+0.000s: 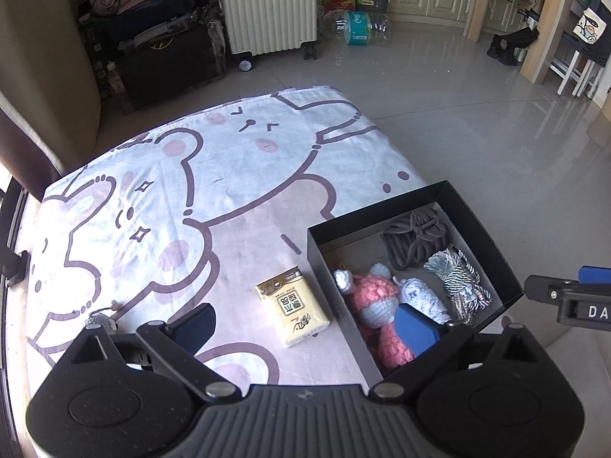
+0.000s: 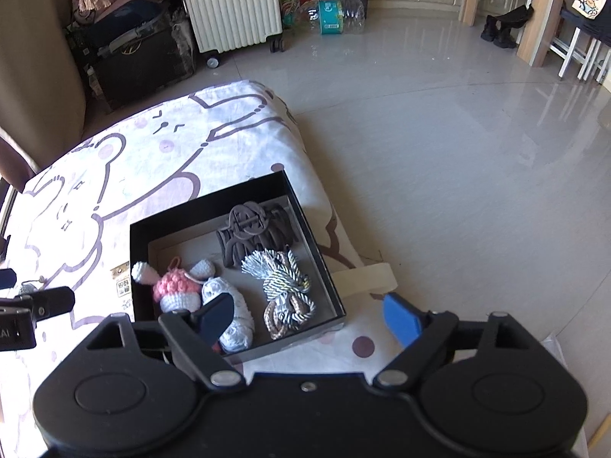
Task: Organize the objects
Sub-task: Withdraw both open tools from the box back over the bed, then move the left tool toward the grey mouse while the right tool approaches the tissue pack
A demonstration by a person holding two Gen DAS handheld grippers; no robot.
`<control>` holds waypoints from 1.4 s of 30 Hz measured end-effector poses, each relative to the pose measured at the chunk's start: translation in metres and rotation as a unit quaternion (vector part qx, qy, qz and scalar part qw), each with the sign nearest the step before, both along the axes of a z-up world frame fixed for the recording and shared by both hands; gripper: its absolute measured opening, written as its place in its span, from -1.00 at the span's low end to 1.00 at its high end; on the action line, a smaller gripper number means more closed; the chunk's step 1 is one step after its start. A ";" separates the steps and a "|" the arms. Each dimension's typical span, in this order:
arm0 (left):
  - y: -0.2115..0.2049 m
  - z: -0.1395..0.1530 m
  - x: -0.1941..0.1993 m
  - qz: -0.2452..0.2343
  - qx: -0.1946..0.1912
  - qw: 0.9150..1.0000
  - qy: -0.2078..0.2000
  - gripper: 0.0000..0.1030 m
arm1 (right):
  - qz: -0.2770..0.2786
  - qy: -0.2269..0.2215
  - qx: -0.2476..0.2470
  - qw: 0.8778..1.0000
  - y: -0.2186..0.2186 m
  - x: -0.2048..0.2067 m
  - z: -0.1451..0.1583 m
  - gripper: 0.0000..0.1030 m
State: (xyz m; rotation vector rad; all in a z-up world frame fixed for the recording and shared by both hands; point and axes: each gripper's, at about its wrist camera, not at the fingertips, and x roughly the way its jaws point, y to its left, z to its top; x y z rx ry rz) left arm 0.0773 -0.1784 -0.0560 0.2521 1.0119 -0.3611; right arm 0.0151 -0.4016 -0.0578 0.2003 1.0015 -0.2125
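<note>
A black open box (image 1: 473, 213) (image 2: 141, 236) sits at the table's right edge. It holds a pink and white crochet doll (image 1: 372, 297) (image 2: 177, 290), a brown hair claw (image 1: 414, 238) (image 2: 254, 231) and a bundle of twisted cords (image 1: 462, 278) (image 2: 284, 290). A yellow tissue pack (image 1: 292, 305) lies left of the box; only its corner shows in the right wrist view (image 2: 122, 282). A small grey charm (image 1: 101, 320) lies at the near left. My left gripper (image 1: 305, 324) is open above the tissue pack. My right gripper (image 2: 309, 316) is open above the box's near right corner.
The table carries a white cloth with bear drawings (image 1: 191, 175) (image 2: 114, 160). Beyond it is tiled floor (image 1: 477, 114) with a cream suitcase (image 1: 267, 4), dark boxes (image 1: 164, 61), plastic bottles (image 1: 359, 24) and wooden furniture (image 1: 546, 26).
</note>
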 end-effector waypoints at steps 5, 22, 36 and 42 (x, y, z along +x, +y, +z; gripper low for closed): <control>0.007 -0.004 0.003 0.013 -0.004 1.000 0.007 0.93 | 0.004 0.001 -0.010 1.000 0.003 0.001 0.002 0.71; 0.022 -0.009 0.009 0.025 -0.007 1.000 0.009 0.93 | 0.017 -0.012 -0.020 1.000 0.017 0.003 0.004 0.73; 0.067 -0.004 0.018 0.064 -0.011 0.998 0.005 0.93 | 0.040 -0.010 -0.025 0.999 0.049 0.015 0.004 0.74; 0.088 -0.002 0.020 0.080 -0.012 0.997 0.004 0.93 | 0.057 -0.012 -0.031 0.998 0.070 0.021 0.007 0.73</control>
